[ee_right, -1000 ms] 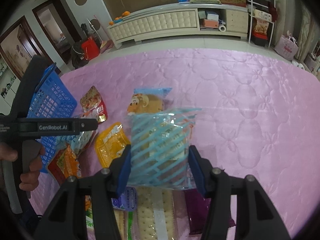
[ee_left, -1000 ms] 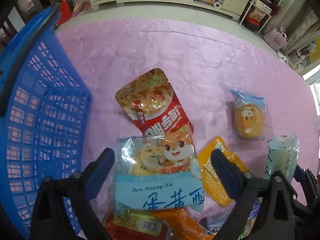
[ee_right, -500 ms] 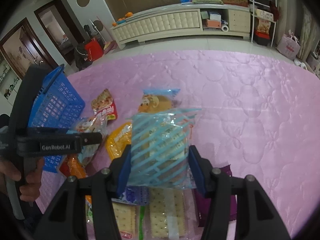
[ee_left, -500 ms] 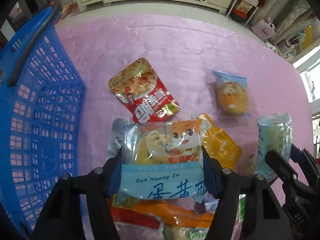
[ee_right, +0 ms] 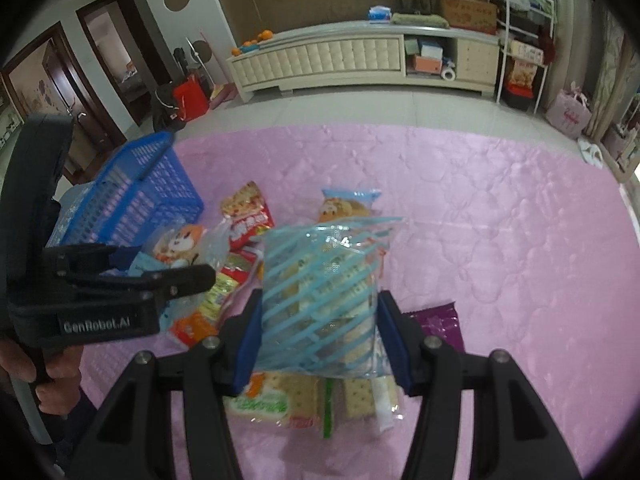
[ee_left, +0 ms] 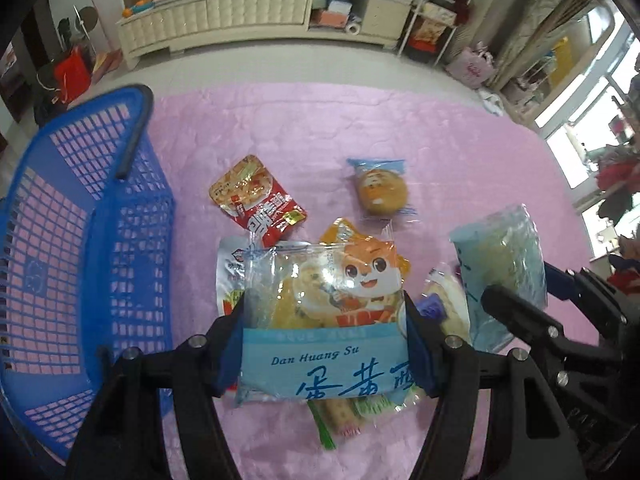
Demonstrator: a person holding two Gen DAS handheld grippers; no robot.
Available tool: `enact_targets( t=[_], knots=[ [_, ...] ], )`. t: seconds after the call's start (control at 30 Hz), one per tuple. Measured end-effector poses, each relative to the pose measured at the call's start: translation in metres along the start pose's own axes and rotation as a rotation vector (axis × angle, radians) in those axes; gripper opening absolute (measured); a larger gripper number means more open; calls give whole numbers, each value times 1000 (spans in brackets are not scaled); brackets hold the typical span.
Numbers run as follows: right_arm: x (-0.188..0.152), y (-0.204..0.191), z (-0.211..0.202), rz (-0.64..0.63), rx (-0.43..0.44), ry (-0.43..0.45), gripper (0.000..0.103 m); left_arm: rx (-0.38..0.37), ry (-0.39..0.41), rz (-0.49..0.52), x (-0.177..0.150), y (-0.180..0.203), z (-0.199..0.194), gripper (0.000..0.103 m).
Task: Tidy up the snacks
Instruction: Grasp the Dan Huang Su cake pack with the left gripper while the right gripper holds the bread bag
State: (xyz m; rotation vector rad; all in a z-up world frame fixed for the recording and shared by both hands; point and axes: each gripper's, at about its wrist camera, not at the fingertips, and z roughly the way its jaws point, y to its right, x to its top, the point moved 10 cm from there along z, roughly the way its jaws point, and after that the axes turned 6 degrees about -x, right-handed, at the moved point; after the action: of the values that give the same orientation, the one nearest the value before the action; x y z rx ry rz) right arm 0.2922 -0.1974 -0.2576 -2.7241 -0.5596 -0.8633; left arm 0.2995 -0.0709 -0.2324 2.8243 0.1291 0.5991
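A blue basket (ee_left: 92, 248) sits at far left, its near rim cut off; the left claw (ee_left: 324, 344) pinches an egg-yolk pastry bag (ee_left: 324, 320) hiding the snacks beneath, and the right claw (ee_right: 320, 328) pinches a blue-striped cracker bag (ee_right: 320, 284) above the pink quilted surface (ee_right: 480, 220).

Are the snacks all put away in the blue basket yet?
Not yet. The blue basket looks empty. The left tool holds the fox-picture bag, and the right tool holds the striped cracker bag. The red packet, the round bun and several others wait on the pink cover.
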Motion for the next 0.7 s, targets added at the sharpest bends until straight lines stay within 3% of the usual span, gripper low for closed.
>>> enact_targets(
  t=[0.3, 0.7],
  knots=[
    [16, -38, -59, -57, -42, 64, 59, -54, 112, 52, -4, 9, -74, 64],
    [38, -116, -96, -132, 11, 128, 59, -35, 215, 114, -12, -42, -156, 64]
  ],
)
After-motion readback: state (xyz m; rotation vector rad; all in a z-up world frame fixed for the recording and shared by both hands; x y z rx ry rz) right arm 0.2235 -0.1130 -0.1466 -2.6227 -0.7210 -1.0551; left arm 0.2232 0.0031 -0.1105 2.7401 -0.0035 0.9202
